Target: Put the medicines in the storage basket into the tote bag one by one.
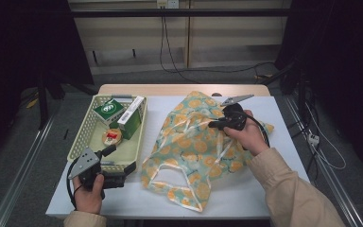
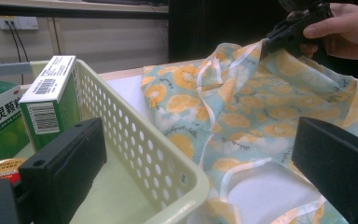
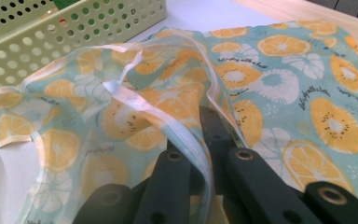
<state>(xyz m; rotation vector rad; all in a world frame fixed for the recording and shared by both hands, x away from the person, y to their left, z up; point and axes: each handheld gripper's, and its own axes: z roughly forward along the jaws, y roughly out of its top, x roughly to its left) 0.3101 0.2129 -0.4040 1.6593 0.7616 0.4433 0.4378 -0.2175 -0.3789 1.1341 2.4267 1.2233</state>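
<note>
White table carried it: right gripper clamped the orange-print plastic bag's rim, left gripper gaped idle; slippery film could slide free.

The bag is pale teal, printed all over with orange citrus slices and white ones, and edged in white trim. The basket is pale yellow-green with rows of small holes. In it, two boxes are green and white, one bearing a barcode. The round tin is gold with red. The worktop is white over light wood. Both grippers' fingers are black.
</note>
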